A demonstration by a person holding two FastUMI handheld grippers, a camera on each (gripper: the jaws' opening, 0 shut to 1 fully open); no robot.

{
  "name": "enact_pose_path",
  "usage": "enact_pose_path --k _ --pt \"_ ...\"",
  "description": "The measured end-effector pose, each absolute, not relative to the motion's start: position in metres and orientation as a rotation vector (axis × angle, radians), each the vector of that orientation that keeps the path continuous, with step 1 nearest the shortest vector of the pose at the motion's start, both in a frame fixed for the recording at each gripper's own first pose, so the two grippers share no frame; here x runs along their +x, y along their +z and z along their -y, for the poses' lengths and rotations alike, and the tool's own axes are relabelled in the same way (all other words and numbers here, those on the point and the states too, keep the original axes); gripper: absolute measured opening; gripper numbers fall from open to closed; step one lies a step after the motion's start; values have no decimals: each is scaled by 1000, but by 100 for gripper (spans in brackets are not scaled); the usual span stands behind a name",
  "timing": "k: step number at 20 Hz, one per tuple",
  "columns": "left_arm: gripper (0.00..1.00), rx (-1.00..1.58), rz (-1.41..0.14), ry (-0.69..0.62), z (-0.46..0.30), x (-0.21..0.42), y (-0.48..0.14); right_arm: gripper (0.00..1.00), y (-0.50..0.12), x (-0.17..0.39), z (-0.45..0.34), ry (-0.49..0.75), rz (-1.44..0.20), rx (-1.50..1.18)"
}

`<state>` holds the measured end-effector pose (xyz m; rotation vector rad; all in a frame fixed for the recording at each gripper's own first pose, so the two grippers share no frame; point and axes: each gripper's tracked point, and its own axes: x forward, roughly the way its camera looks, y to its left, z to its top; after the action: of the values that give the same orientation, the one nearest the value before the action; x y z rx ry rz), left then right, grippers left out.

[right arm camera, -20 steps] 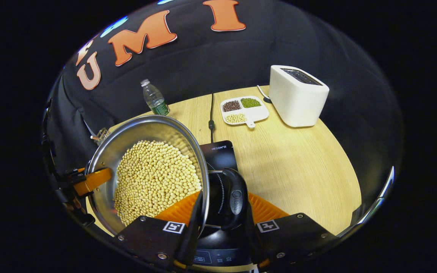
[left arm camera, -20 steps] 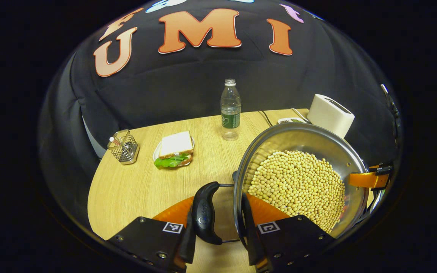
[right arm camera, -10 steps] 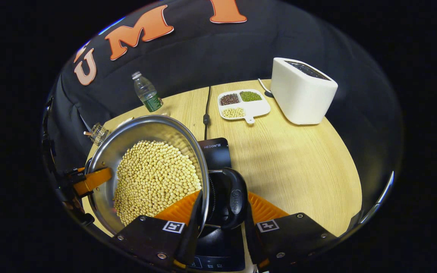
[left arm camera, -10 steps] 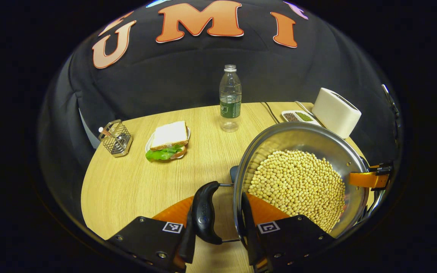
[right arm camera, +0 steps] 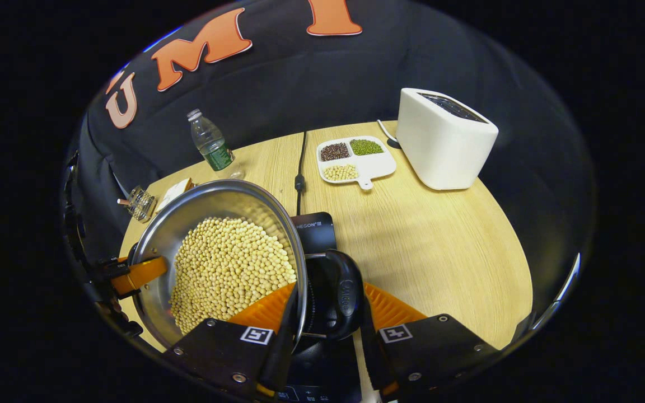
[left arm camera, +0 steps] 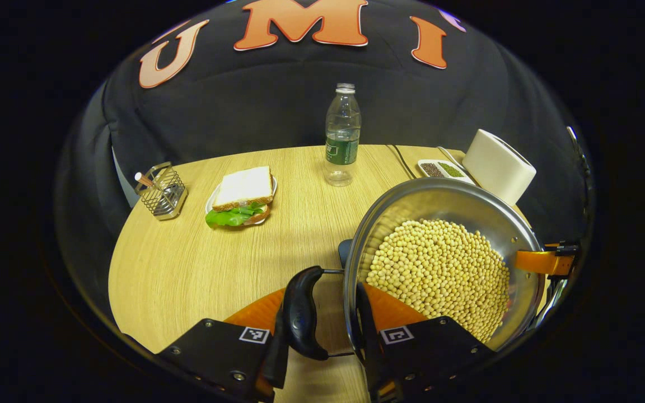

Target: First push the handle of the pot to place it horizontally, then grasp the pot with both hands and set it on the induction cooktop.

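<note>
Left gripper (left arm camera: 322,322) is clamping the pot's (left arm camera: 412,201) black side handle (left arm camera: 302,313) and rim between both fingers; bare table (left arm camera: 188,268) is lying open to its left, with the wire caddy (left arm camera: 160,189), sandwich plate (left arm camera: 239,198) and bottle (left arm camera: 342,137) sitting well back. Pot of soybeans (right arm camera: 230,266) is hanging between both grippers, over the induction cooktop (right arm camera: 314,229). Right gripper (right arm camera: 325,324) is gripping the opposite handle (right arm camera: 344,296) and rim the same way. Wide clear tabletop is showing to its right, with the bean tray (right arm camera: 356,159) and toaster (right arm camera: 443,140) sitting near the far edge
</note>
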<state>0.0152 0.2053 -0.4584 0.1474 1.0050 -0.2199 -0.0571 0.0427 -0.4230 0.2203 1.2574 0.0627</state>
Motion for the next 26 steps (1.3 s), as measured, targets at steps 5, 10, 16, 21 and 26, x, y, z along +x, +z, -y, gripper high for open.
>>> enact_pose_path --k 5,10,16,21,26 --pt "78 254 -988 -201 -211 19 -446 67 -417 -54 -37 -13 -1217 142" --pt "89 236 -941 -237 -222 21 -419 87 -382 -30 -5 -86 -1106 134" --pt "88 247 -776 -230 -241 48 -342 89 -305 -3 42 -175 -927 70" --pt "87 151 -596 -192 -268 88 -235 89 -217 22 58 -204 -739 36" --pt "87 71 -315 -169 -294 123 -91 94 -127 51 42 -150 -551 44"
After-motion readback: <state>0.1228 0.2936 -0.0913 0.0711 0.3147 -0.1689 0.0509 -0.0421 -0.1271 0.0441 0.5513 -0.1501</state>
